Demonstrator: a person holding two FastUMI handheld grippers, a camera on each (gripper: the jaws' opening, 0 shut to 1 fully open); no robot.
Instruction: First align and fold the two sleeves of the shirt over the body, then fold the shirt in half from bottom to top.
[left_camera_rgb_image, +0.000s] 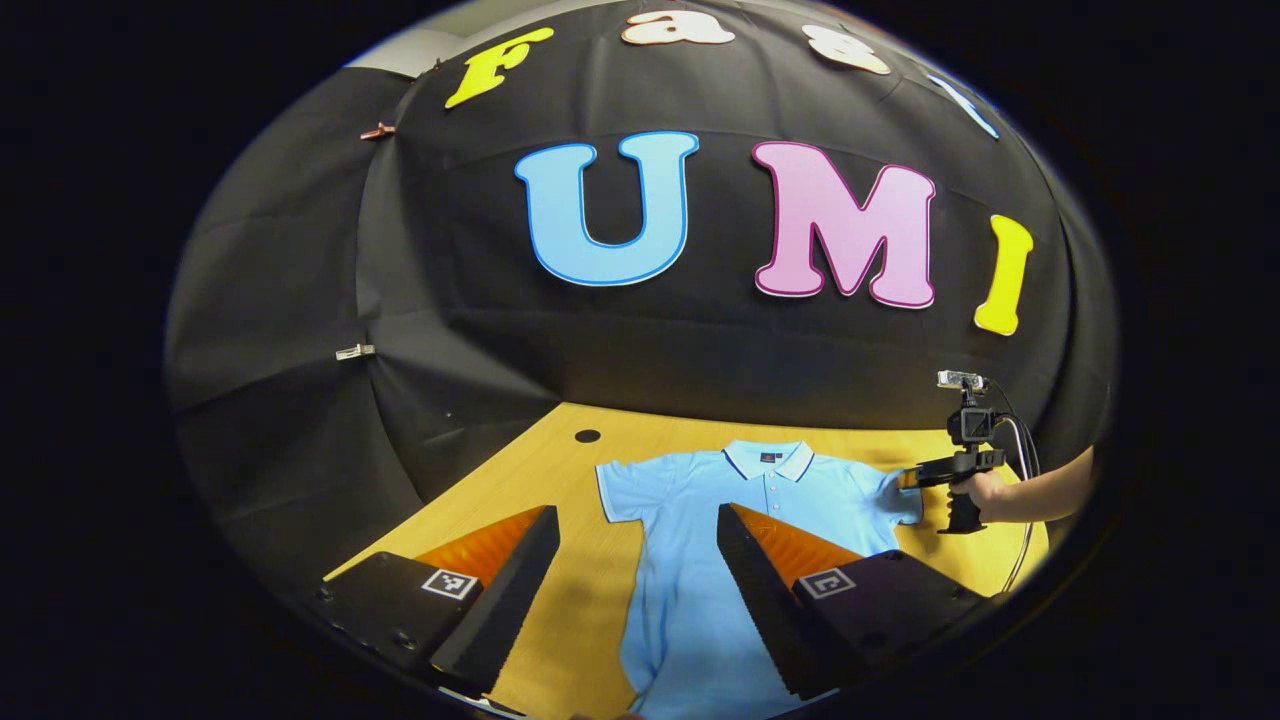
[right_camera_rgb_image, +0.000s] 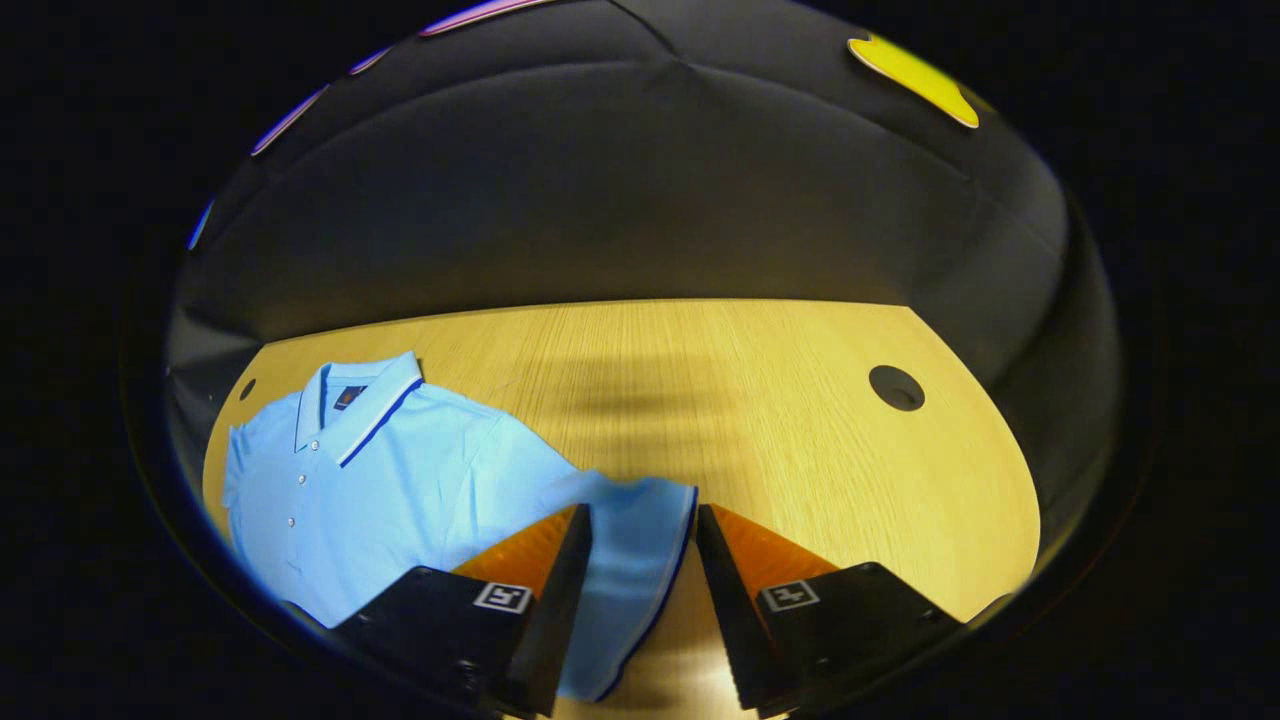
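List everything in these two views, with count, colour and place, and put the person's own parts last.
shirt: one, light blue with a white striped collar, flat on the table, front up.
sleeve: one, light blue, lying between the right gripper's open fingers.
table: one, light wood, under the shirt.
holes in the table: two, dark, near the back edge.
clips: two, on the cloth wall at left.
left gripper: one, open above the shirt's body.
right gripper: one, open around the sleeve.
hand: one, holding the right gripper's handle.
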